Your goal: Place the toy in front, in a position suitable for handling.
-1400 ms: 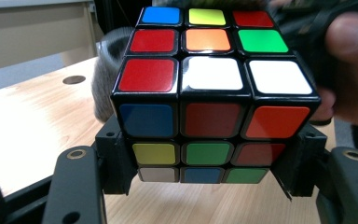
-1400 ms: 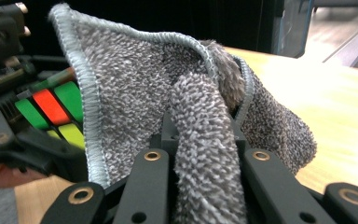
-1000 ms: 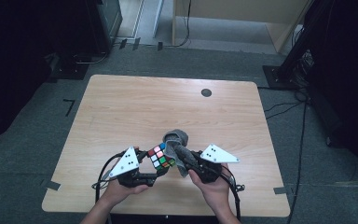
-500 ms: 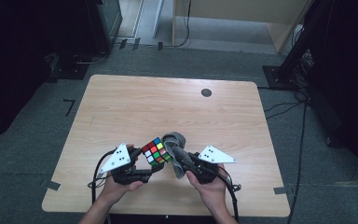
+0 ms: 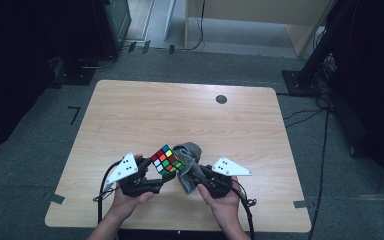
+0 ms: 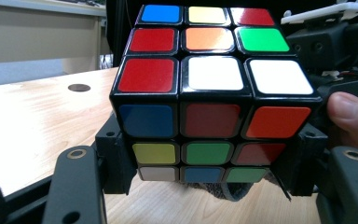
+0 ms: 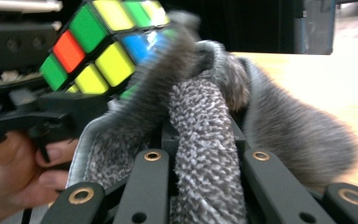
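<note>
1. Compared with half a second earlier, both tongs and what they carry sit at much the same spot near the front edge of the desk point(image 5: 130, 115); the cube's top corner has tilted slightly more toward the far side.
2. Desk: light wood, with a small dark round disc point(image 5: 221, 99) set in its far right part, well apart from the hands.
3. Grey cloth point(image 5: 189, 165): bunched and fluffy, held up off the desk between the two hands, its upper fold touching the right side of the cube. In the right gripper view it drapes over both jaws and brushes the cube.
4. Cube point(image 5: 166, 160): a scrambled colour puzzle cube, raised above the near middle of the desk, tilted with one corner up.
5. Left tongs point(image 6: 205, 172): jaws closed against the lower left and right sides of the cube, gripping it.
6. Right tongs point(image 7: 200, 158): jaws clamped narrowly on a twisted strand of the cloth, which runs up between them.
7. Left hand point(image 5: 127, 200) and right hand point(image 5: 222, 202) each grasp a handle from below.
</note>
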Motion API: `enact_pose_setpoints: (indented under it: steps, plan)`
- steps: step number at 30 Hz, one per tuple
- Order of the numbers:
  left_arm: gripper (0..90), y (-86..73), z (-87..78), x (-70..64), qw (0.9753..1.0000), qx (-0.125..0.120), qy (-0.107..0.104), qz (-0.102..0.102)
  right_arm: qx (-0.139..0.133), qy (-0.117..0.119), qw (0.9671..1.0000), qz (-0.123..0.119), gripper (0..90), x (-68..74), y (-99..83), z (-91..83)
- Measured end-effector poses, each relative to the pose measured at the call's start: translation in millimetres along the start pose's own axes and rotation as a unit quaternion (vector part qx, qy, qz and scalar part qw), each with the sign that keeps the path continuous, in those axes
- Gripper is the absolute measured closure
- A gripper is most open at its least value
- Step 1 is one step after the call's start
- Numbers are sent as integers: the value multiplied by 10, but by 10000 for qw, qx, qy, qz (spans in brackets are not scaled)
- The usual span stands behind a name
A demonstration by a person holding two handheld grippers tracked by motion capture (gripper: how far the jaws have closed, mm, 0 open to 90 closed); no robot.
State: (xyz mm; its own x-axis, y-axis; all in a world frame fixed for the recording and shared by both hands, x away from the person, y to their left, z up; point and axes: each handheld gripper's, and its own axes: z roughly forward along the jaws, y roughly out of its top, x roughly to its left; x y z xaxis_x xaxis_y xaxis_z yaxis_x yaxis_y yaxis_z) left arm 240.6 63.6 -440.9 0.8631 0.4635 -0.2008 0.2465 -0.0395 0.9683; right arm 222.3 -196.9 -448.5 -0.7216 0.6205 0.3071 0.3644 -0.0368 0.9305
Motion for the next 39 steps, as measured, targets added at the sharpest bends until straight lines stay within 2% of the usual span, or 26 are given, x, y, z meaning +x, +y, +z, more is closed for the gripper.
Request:
enact_pose_setpoints:
  steps: [2,4,5,6,7,9,11,12,15,18,19,20,23,24,26,28,30,31,33,36,37,39]
  plan:
    - [343,5,0,7,10000,-30,3,-52,196,282,9994,-66,786,77,-53,77]
    - [343,6,-3,11,10000,-13,12,-61,449,603,9970,-191,785,183,-118,173]
    - [343,6,-8,12,10000,-22,22,-57,511,621,9962,-329,786,230,-135,199]
    - [343,9,-14,11,10000,-54,30,-78,513,557,9962,-428,786,251,-130,202]
    - [343,17,-24,14,9999,-80,32,-83,489,524,9967,-386,787,237,-107,187]
    - [343,19,-27,12,9999,-75,43,-66,249,375,9989,-98,788,139,-51,112]
    - [343,12,-17,7,9999,-62,31,-87,3,287,9994,210,788,29,-17,37]
    - [343,9,-10,4,9999,-38,27,-92,-20,293,9992,262,788,9,-17,24]
    - [343,5,-3,8,9999,-39,2,-112,143,446,9988,166,786,84,-78,93]
    - [343,6,-9,18,9999,-39,29,-113,447,716,9964,-114,785,199,-132,195]
    - [343,6,-10,18,9999,-54,42,-113,456,635,9966,-253,785,210,-119,190]
    - [343,8,-11,16,9999,-59,50,-102,444,548,9971,-292,786,197,-95,172]
    - [343,0,1,9,10000,-11,54,-73,154,214,9997,-16,787,73,-39,69]
    - [343,-5,10,3,9999,0,52,-97,86,166,9998,19,787,47,-35,51]
    - [343,-8,13,5,9999,-10,32,-118,143,204,9997,-36,786,72,-58,68]
    - [343,-3,3,15,9999,-17,38,-117,313,413,9985,-182,784,153,-106,144]
    - [343,1,-7,22,9999,-25,58,-128,487,690,9959,-319,782,227,-151,222]
    - [343,3,-12,25,9999,-32,69,-120,511,733,9953,-365,782,238,-150,235]
    - [343,9,-19,26,9999,-54,76,-119,456,639,9964,-309,783,191,-107,200]
    - [343,0,-9,21,9999,-16,77,-102,136,301,9995,-2,783,54,-46,84]
    - [343,-3,-3,19,9999,-7,67,-115,90,263,9996,5,782,36,-41,67]
    - [343,-5,6,15,9999,-7,60,-116,165,312,9994,-58,779,74,-66,90]
